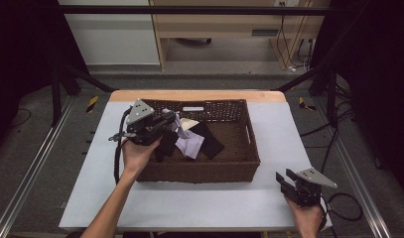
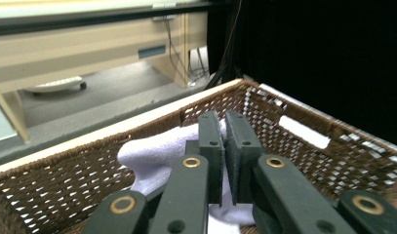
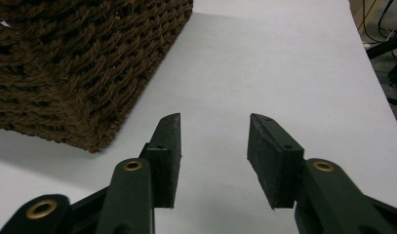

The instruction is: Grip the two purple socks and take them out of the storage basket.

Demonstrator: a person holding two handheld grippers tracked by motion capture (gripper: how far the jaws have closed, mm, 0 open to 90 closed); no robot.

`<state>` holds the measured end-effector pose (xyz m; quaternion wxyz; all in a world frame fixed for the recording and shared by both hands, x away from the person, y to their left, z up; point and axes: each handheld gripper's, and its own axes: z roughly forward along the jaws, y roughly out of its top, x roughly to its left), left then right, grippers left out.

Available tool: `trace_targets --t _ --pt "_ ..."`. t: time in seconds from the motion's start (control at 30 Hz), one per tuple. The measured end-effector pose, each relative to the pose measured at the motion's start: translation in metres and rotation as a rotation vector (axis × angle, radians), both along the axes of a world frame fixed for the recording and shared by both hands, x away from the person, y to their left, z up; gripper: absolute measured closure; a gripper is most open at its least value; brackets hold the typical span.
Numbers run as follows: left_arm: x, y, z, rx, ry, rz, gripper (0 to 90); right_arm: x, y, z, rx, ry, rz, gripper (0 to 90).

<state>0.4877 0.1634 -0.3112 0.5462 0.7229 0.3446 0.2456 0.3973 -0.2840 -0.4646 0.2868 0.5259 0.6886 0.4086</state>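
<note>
A pale lilac cloth (image 1: 188,143) is pinched between the nearly closed jaws of the left gripper (image 2: 224,146) and lifted over the brown woven basket (image 1: 241,171), above dark cloths (image 1: 209,141) inside. At four o'clock from the basket, the right gripper (image 3: 213,156) hovers over the white table (image 1: 199,203), jaws wide apart and empty.

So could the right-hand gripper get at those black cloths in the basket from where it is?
Probably yes. The right gripper is open, over bare table beside the basket, whose top is open. The black cloths lie uncovered; it would only need lifting over the rim.
</note>
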Motion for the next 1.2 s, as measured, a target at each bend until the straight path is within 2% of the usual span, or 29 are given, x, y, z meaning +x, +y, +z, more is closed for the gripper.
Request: trace_targets --t 0.23,0.37,0.4,0.43,0.57,0.6,0.63,0.8,0.83,1.0,1.2 --pt "-0.028 0.009 0.013 -0.037 -0.059 -0.037 85.1 0.000 0.001 0.000 -0.003 0.002 0.005 59.7" --pt "-0.044 0.015 0.017 -0.056 -0.074 -0.062 85.1 -0.001 0.001 0.001 -0.003 0.004 0.005 60.7" --pt "-0.044 0.015 0.017 -0.056 -0.074 -0.062 85.1 -0.001 0.001 0.001 0.002 0.004 0.005 61.2" --pt "-0.052 0.017 0.017 -0.073 -0.076 -0.079 85.1 -0.001 0.001 0.001 -0.005 -0.001 0.004 62.0" --pt "-0.068 0.021 0.014 -0.065 -0.095 -0.090 85.0 -0.001 0.001 0.001 -0.011 -0.007 0.008 65.5" --pt "-0.068 0.021 0.014 -0.065 -0.095 -0.090 85.1 -0.002 0.002 0.001 -0.007 -0.003 0.009 66.4" --pt "-0.075 0.024 0.013 -0.080 -0.102 -0.098 85.0 -0.002 0.002 0.001 -0.009 -0.002 0.009 67.4" --pt "-0.089 0.030 0.015 -0.087 -0.117 -0.117 85.0 -0.002 0.002 0.001 -0.019 -0.006 0.014 72.6" --pt "-0.096 0.033 0.015 -0.087 -0.123 -0.126 85.0 -0.002 0.002 0.002 -0.019 -0.007 0.015 73.0" --pt "-0.110 0.035 0.010 -0.081 -0.108 -0.149 85.0 -0.004 0.003 0.002 -0.019 -0.012 0.019 74.5" --pt "-0.123 0.035 -0.002 -0.043 -0.085 -0.178 85.0 -0.005 0.003 0.003 -0.018 -0.016 0.024 79.9"
